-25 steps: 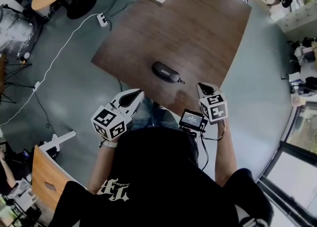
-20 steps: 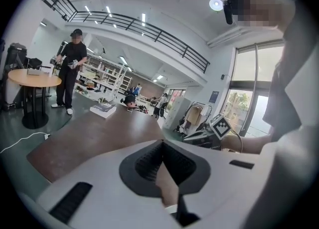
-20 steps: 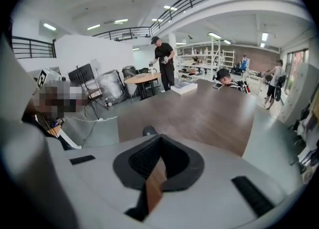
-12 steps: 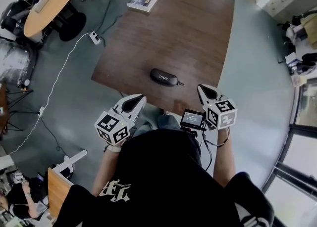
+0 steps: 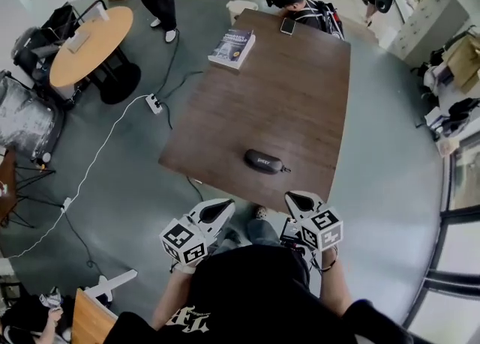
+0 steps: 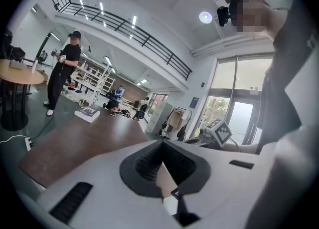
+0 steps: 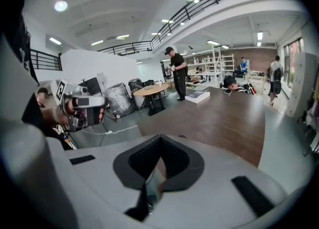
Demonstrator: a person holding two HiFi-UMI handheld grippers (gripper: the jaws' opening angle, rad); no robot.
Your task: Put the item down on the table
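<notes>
From the head view, a brown table stands on a grey floor with a black case lying near its near edge, apart from the left hand-held gripper and the right hand-held gripper. In the left gripper view, the left hand-held gripper has its jaws pressed together on nothing, and its body hides the near part of the table. In the right gripper view, the right hand-held gripper is likewise closed and empty, and its body cuts off the near edge of the table.
</notes>
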